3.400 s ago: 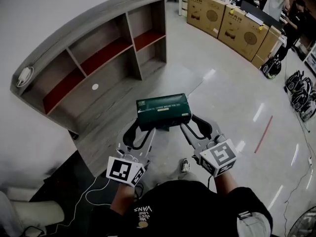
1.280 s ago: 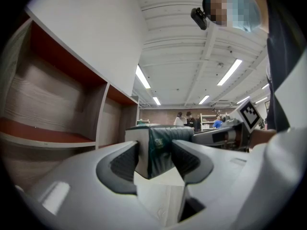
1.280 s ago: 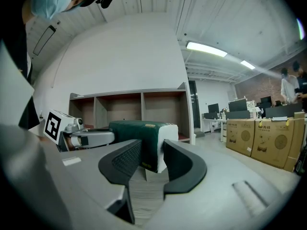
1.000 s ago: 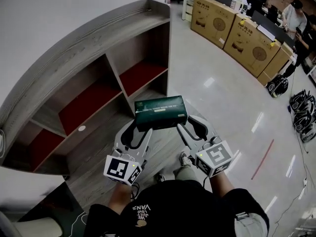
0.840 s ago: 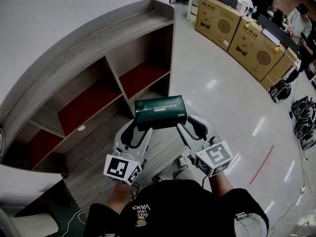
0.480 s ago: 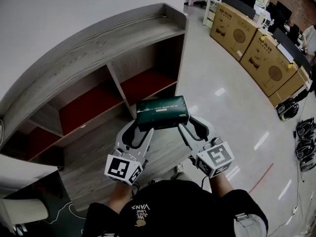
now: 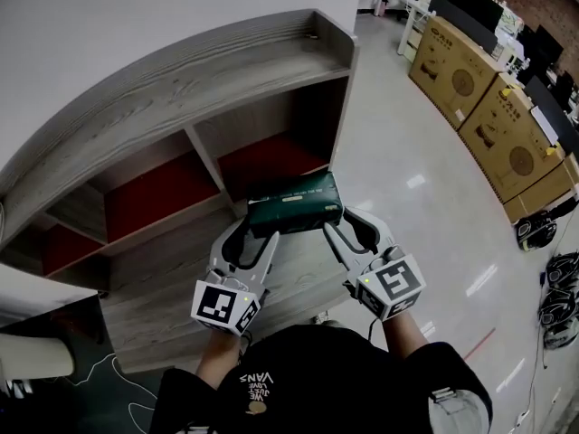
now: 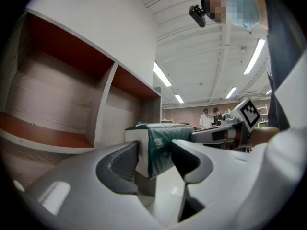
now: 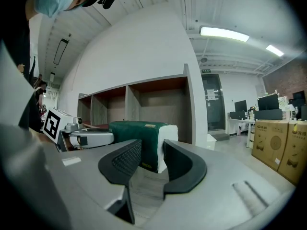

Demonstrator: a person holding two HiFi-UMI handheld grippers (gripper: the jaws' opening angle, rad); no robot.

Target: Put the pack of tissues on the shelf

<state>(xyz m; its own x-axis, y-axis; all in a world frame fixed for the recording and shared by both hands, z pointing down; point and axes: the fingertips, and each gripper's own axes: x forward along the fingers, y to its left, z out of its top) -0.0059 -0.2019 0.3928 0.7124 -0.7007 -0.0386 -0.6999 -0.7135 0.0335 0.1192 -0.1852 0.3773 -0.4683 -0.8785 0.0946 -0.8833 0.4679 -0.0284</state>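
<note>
Holding a green pack of tissues (image 7: 295, 204) level between two grippers, a person in a black shirt (image 7: 317, 378) stands facing a grey wooden shelf (image 7: 181, 70). The left gripper (image 7: 256, 235) pinches the pack's left end, its jaws closed against the wrapper with the white end face showing beside one pad. The right gripper (image 7: 351, 231) pinches the right end in the same way. The pack rests on nothing and hangs in the air between the two grippers. From the head view it sits in front of the lower edge of the shelf's right-hand compartment (image 7: 271, 156), which has a red floor. A second red-floored compartment (image 7: 154, 202) lies to its left, behind an upright divider. A wide wooden ledge (image 7: 172, 278) runs below the compartments, under the grippers. To the right stretches a glossy pale floor (image 7: 425, 233), with large cardboard boxes (image 7: 461, 70) lined up well away from the shelf.
</note>
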